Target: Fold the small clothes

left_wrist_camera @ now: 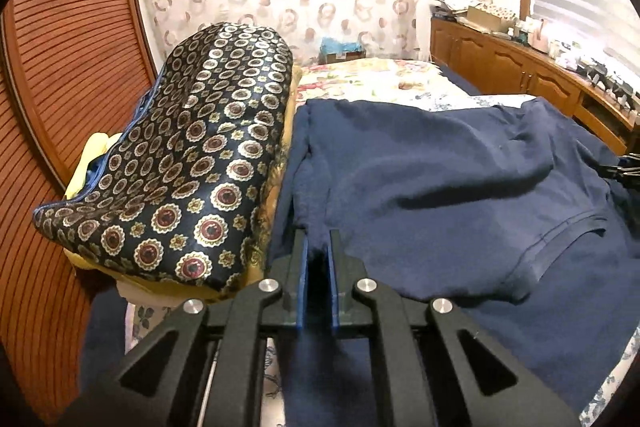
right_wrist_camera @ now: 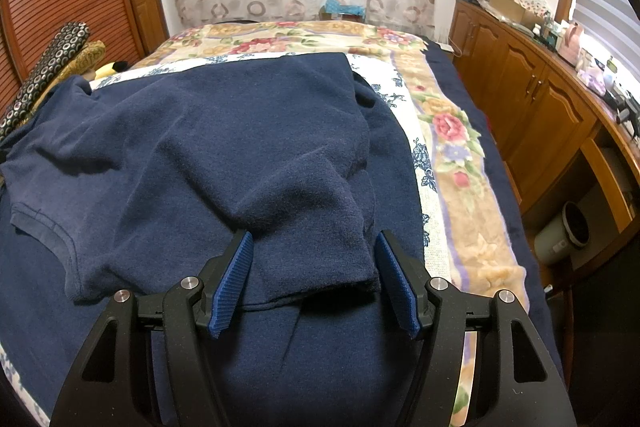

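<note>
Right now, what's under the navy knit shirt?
Under the navy knit shirt: a white blue-flowered sheet on a floral blanket; the rest is covered.

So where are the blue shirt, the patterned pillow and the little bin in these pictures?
blue shirt [right_wrist_camera: 224,131]: right wrist view, on the middle of its cloth.
patterned pillow [left_wrist_camera: 200,163]: left wrist view, on its shiny top face.
little bin [right_wrist_camera: 568,231]: right wrist view, on its side, under the cabinet.

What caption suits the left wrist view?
Left gripper shut on navy T-shirt edge, beside patterned pillow on the bed.
</note>
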Motion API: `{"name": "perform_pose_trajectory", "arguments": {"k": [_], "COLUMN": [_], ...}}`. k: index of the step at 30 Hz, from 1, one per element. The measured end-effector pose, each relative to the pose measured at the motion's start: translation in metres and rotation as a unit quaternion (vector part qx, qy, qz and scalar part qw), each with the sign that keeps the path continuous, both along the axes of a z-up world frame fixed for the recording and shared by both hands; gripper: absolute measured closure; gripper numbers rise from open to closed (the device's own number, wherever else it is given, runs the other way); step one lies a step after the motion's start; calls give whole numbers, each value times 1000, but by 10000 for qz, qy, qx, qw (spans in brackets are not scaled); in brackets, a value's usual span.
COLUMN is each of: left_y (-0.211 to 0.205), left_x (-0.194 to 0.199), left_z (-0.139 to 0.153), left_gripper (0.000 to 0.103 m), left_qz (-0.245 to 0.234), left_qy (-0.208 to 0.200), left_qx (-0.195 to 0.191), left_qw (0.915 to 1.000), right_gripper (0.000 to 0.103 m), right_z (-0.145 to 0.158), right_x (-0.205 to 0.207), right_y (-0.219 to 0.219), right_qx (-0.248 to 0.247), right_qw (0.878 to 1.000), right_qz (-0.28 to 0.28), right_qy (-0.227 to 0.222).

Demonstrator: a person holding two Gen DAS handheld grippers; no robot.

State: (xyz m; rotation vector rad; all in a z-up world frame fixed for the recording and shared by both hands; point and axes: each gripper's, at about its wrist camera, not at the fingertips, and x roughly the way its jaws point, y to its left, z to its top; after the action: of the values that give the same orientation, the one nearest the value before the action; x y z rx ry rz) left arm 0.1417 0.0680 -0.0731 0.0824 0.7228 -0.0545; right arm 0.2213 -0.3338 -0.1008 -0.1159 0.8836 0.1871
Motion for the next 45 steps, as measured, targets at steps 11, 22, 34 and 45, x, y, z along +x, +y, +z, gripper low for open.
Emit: {"name": "perform_pose_trajectory", "arguments": {"k": [11, 22, 34, 45], "left_y": [-7, -5, 15, 21], "left_x": [-12, -76, -138, -160], "left_z": [19, 76, 58, 3], "left_gripper": [98, 98, 98, 98], "left_qz": [-152, -466, -357, -111], "left_qy": [-261, -947, -789, -88], "left_qx": [-314, -728, -1058, -1083], "left_qw": [9991, 9918, 9906, 9940], "right_gripper": [96, 98, 98, 98], "right_z": [16, 82, 108, 64], "right_x": [-7, -43, -115, -155], "right_y": [2, -7, -17, -31], "right_qx": [169, 353, 338, 507], "right_qw": [9987, 9922, 9910, 9955], "right_qz": [428, 637, 731, 614], "right_qy": [-203, -1014, -1071, -518]}}
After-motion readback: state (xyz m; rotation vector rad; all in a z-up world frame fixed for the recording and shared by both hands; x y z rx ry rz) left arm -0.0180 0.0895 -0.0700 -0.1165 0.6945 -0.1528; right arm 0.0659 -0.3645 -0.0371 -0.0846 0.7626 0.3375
